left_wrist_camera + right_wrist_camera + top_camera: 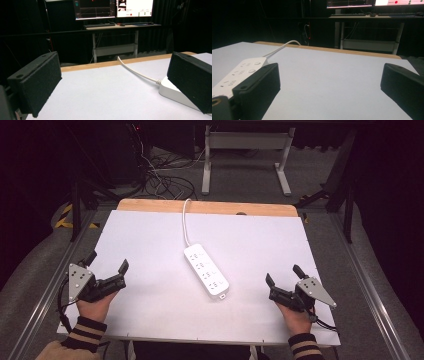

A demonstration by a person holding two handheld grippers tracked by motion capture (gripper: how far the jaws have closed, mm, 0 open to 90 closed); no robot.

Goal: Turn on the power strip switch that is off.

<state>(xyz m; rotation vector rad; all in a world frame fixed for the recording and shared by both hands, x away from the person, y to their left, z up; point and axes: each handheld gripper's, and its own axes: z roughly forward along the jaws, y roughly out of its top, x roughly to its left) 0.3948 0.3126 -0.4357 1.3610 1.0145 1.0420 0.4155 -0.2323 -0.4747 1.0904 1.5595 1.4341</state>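
We see nothing started: power strip (206,269) lies mid-surface (150,240), untouched. Left gripper (106,265) and right gripper (284,274) rest either side, fingers spread wide, empty.

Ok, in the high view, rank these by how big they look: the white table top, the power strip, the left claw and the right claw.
1. White table top, by far the largest.
2. Power strip, counting its body alone.
3. Left claw and right claw: both open, and they look about alike, so I won't rank one over the other.
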